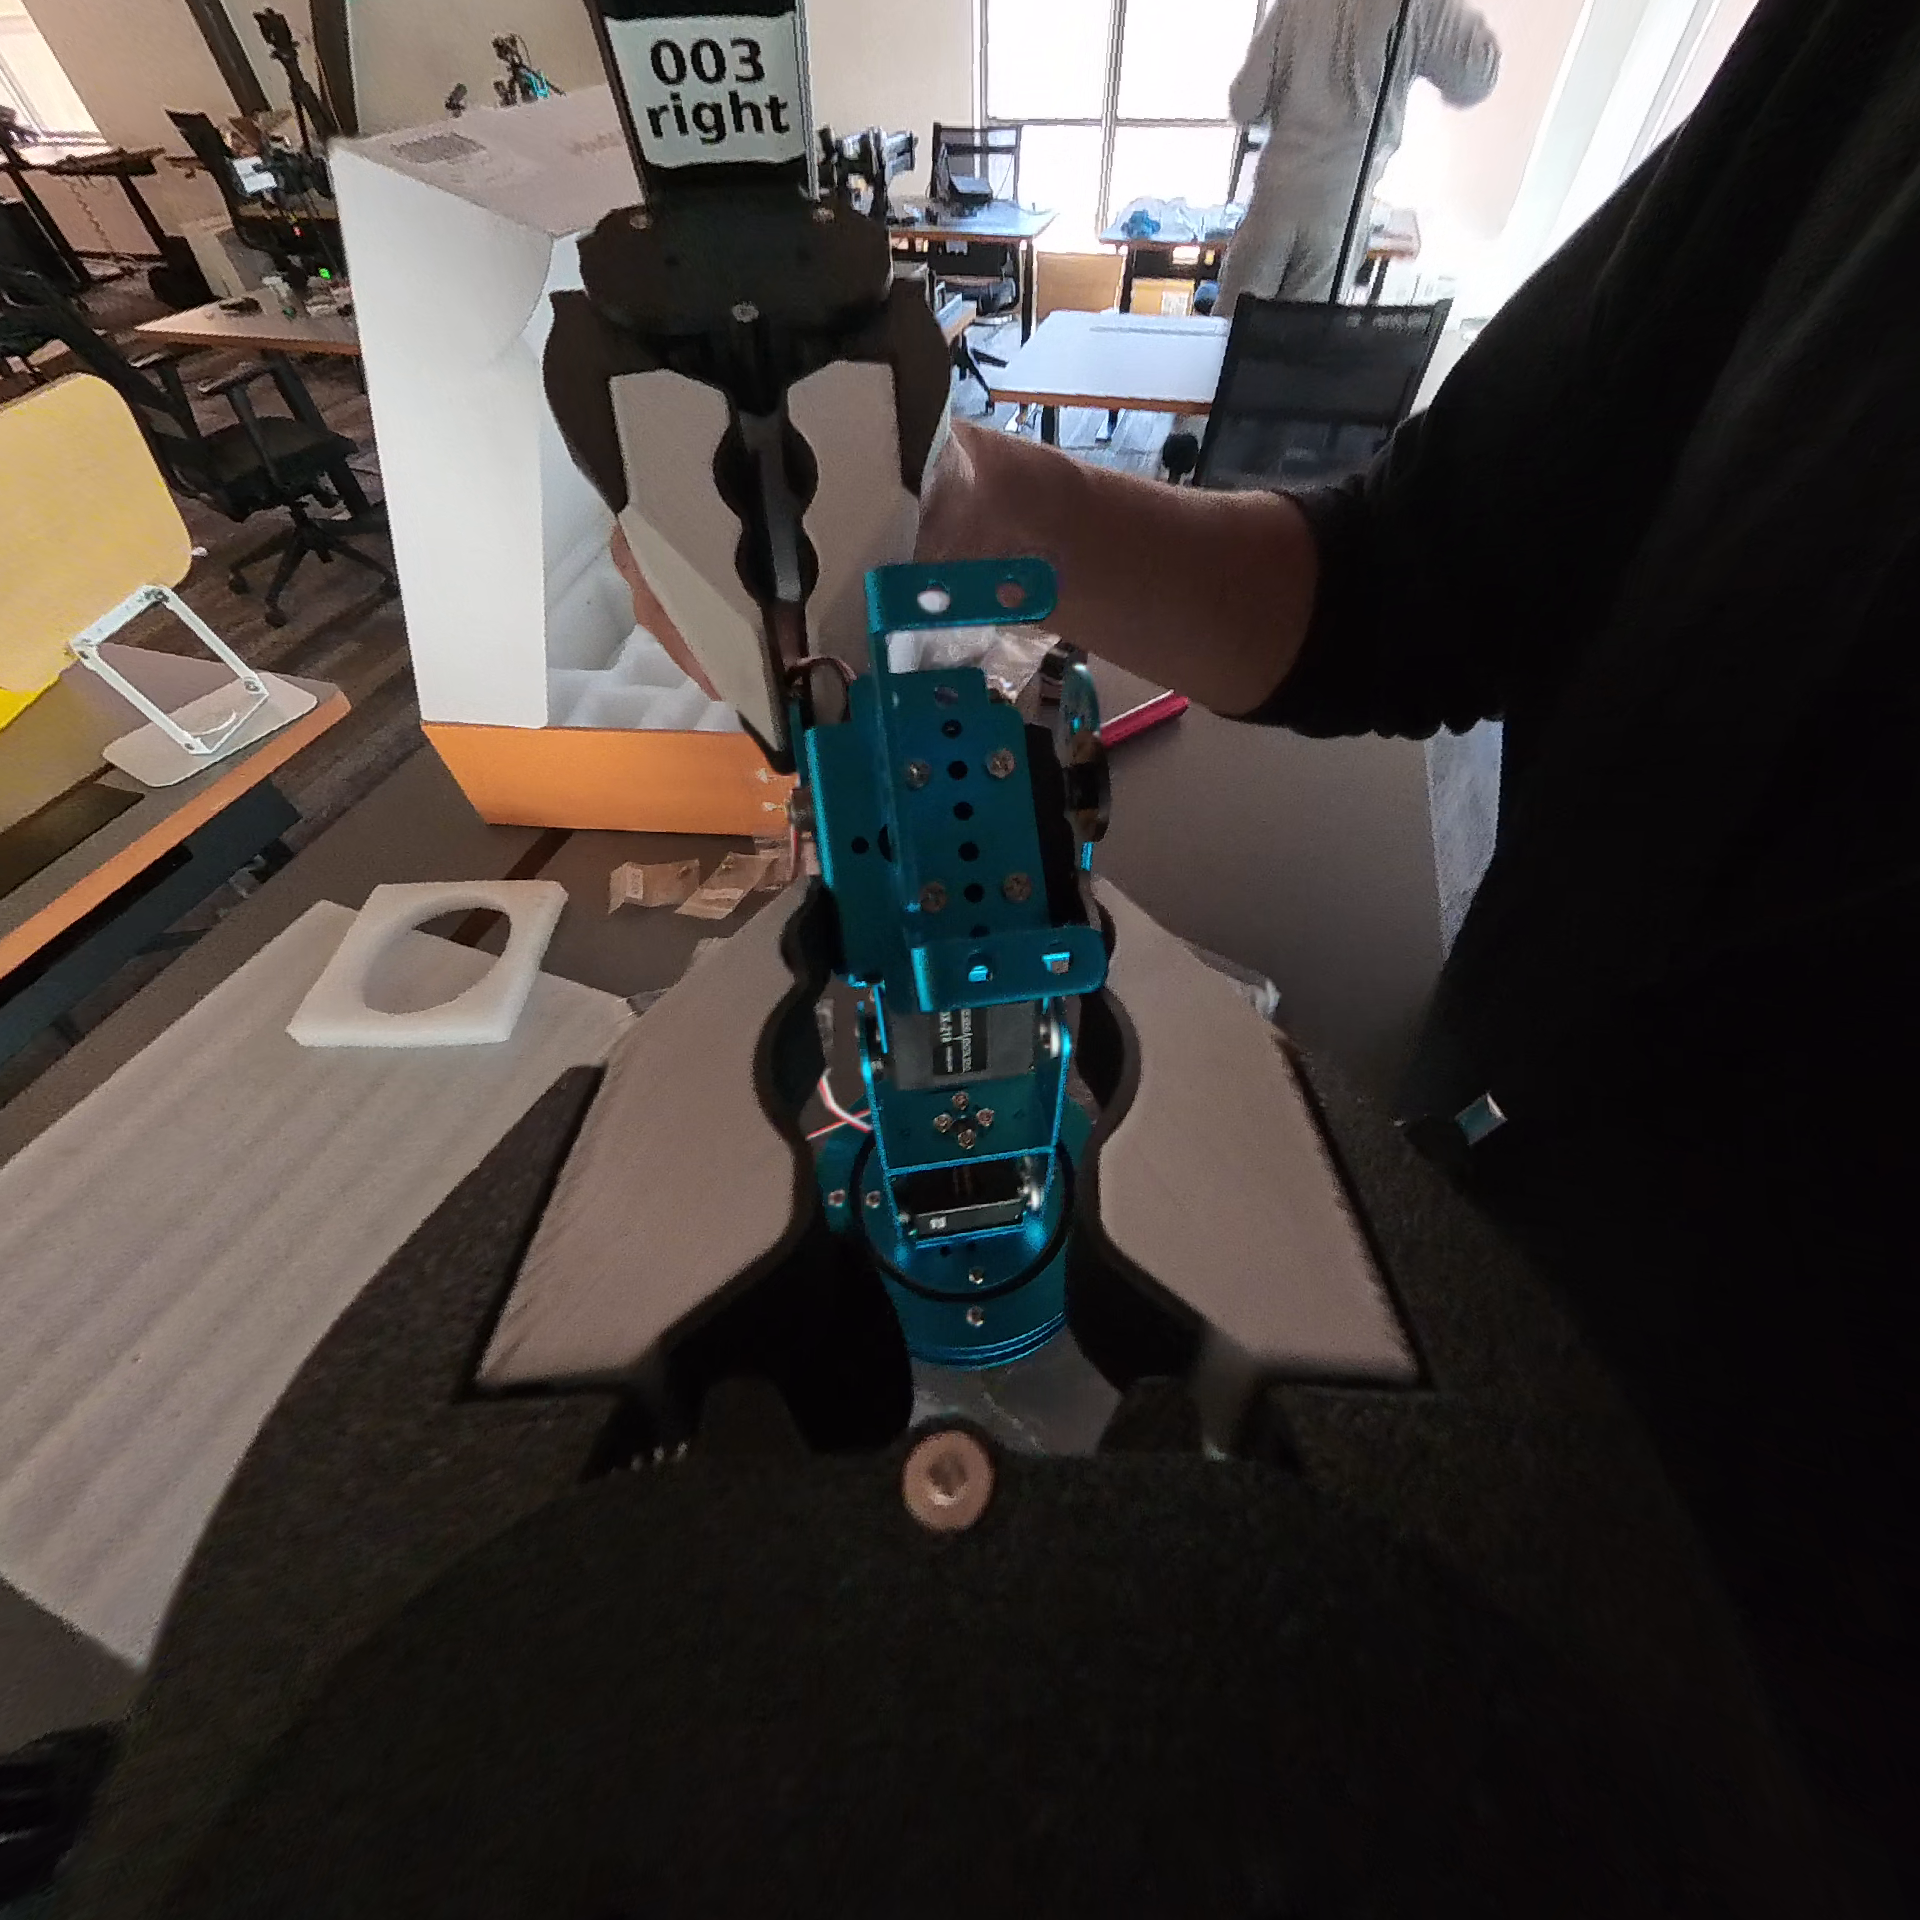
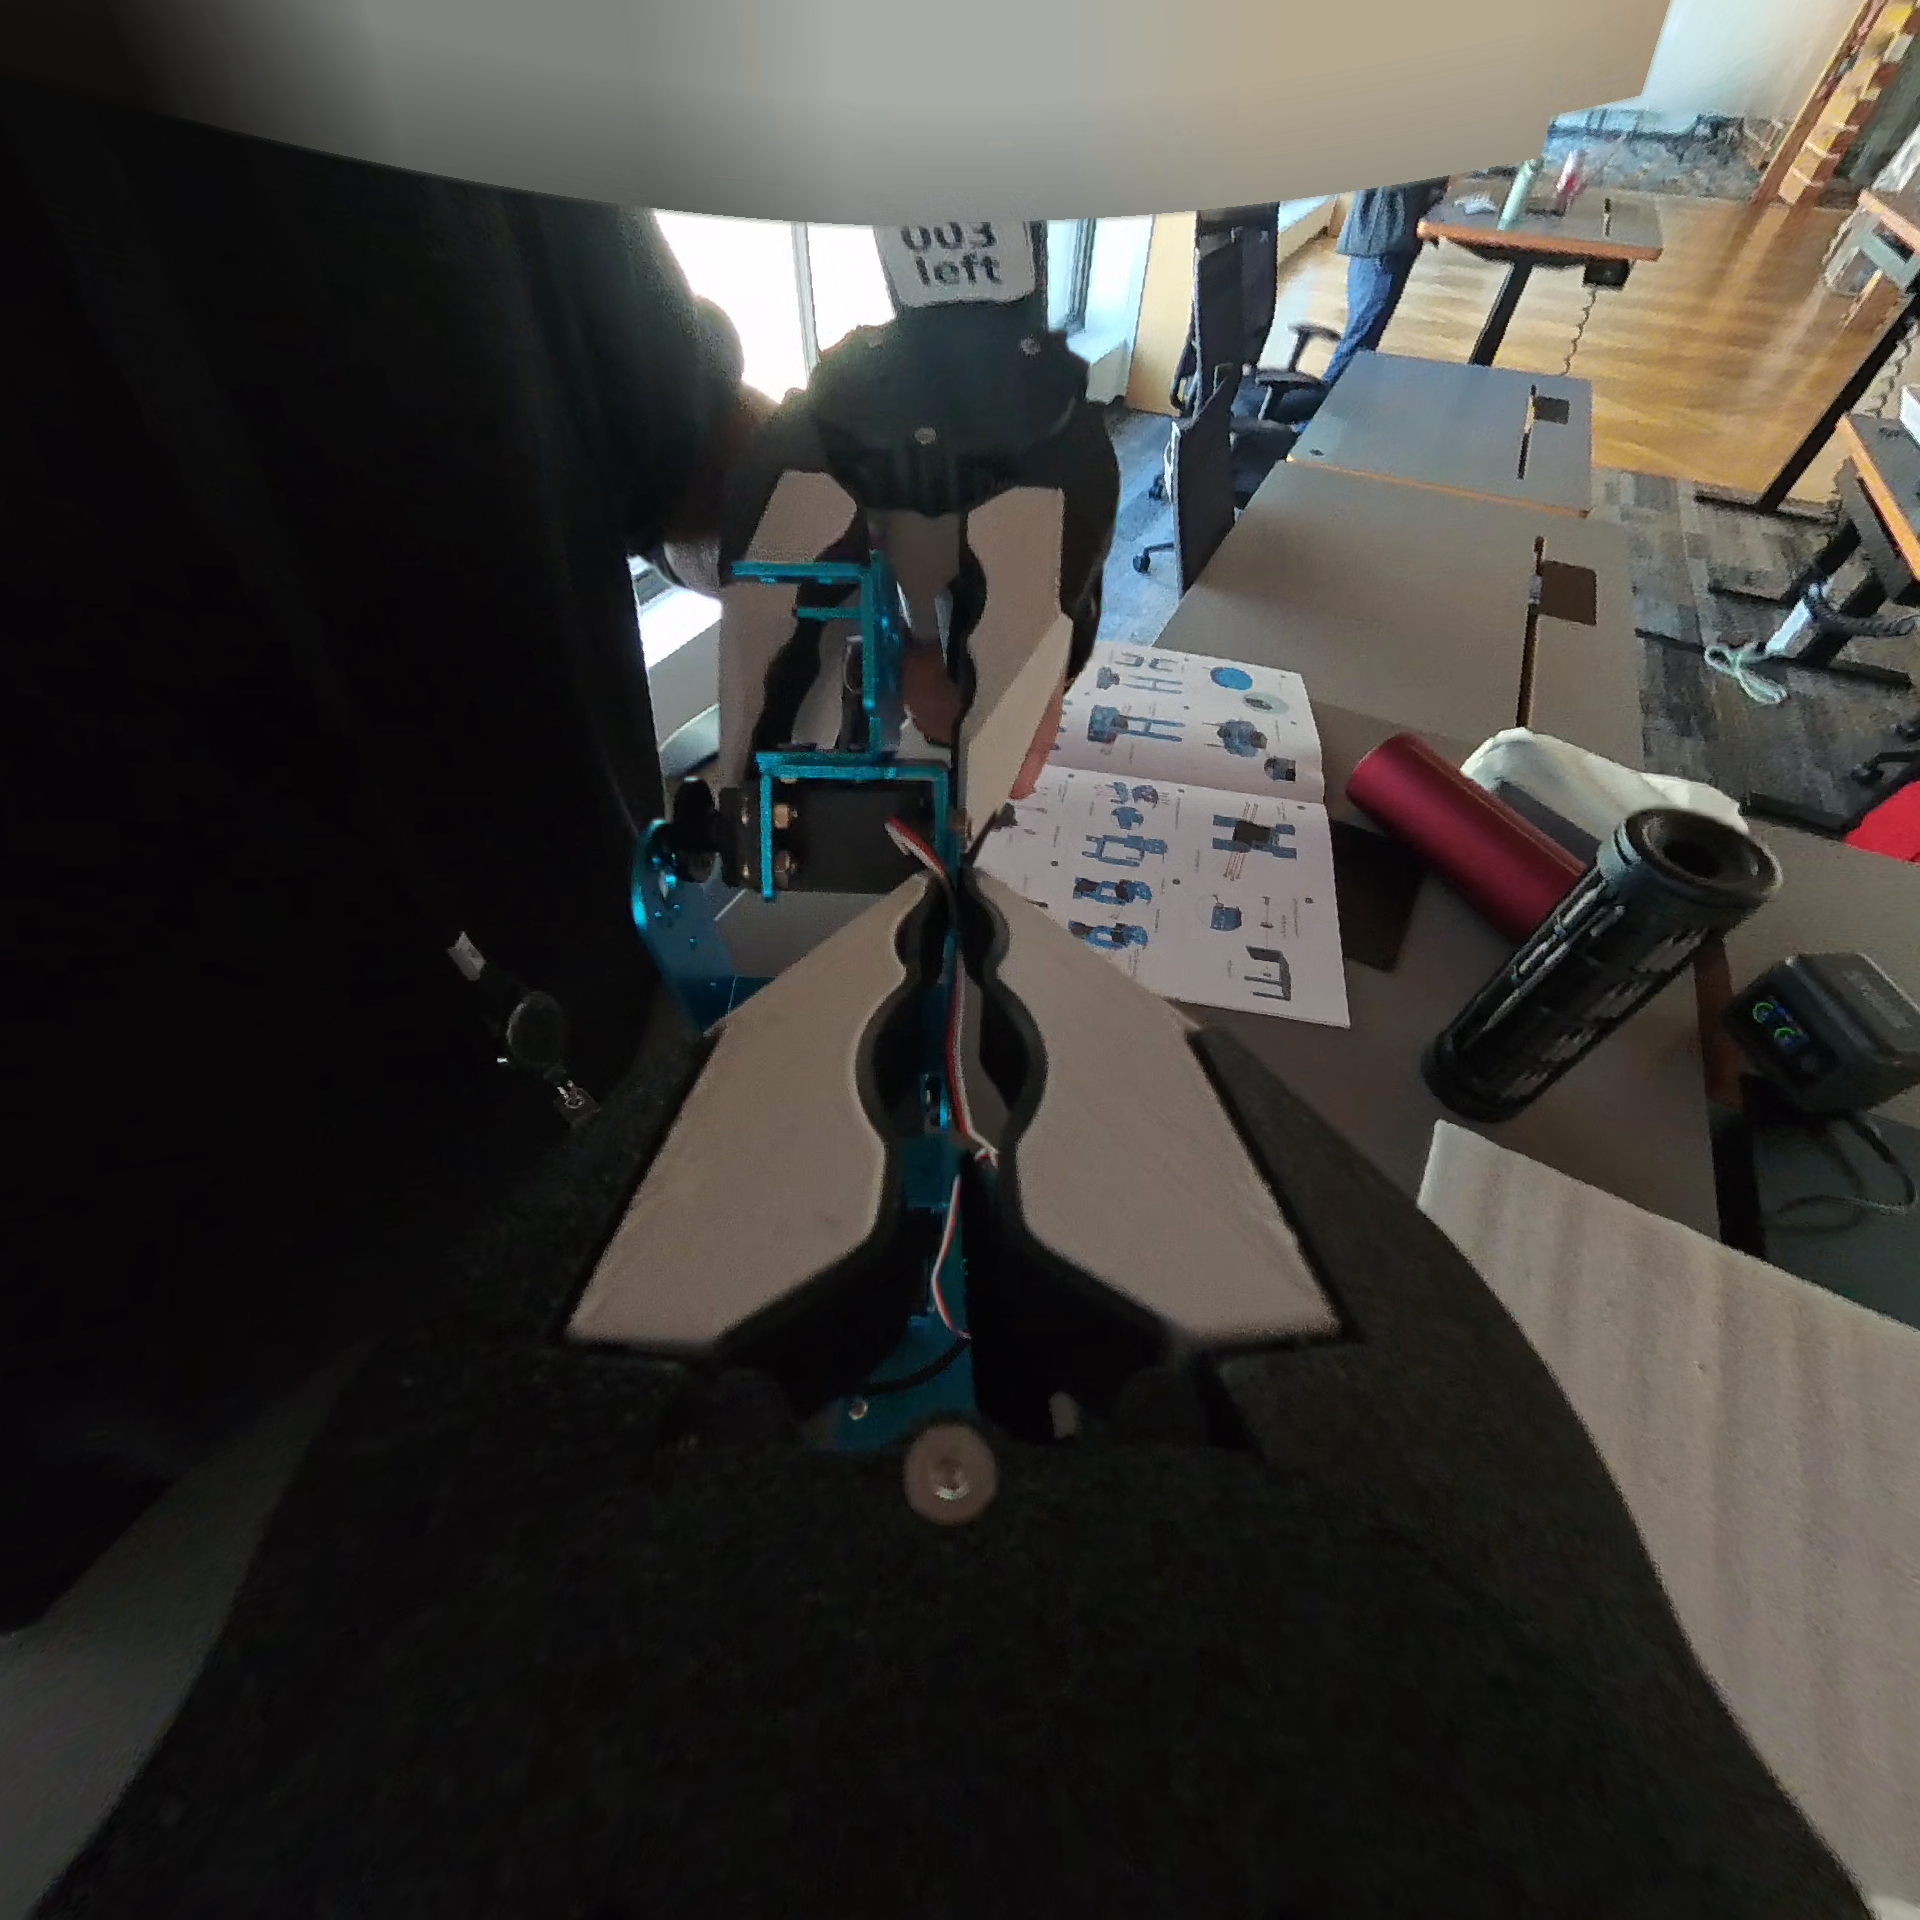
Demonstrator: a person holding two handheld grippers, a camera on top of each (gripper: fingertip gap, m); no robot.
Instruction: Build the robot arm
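Note:
My left gripper (image 1: 951, 904) is shut on a blue metal robot-arm assembly (image 1: 956, 821) with black servos and a round blue base (image 1: 966, 1299), and holds it above the table. It also shows in the right wrist view (image 2: 862, 779), gripping the blue bracket (image 2: 852, 771). My right gripper (image 2: 954, 883) is shut on the thin red, white and black servo wire (image 2: 951, 1091), which runs between its fingers from the black servo (image 2: 831, 831). In the left wrist view the right gripper (image 1: 777, 727) comes from above, tips closed at the assembly's left side.
A white box with an orange base (image 1: 468, 416), a white foam piece with a hole (image 1: 436, 966) and a foam sheet (image 1: 208, 1195) lie on the left. An open instruction booklet (image 2: 1184, 831), a red cylinder (image 2: 1455, 821) and a black cylinder (image 2: 1590, 956) lie on the right. A person's forearm (image 1: 1143, 582) is close. Left and right tips are no more than a few centimetres apart.

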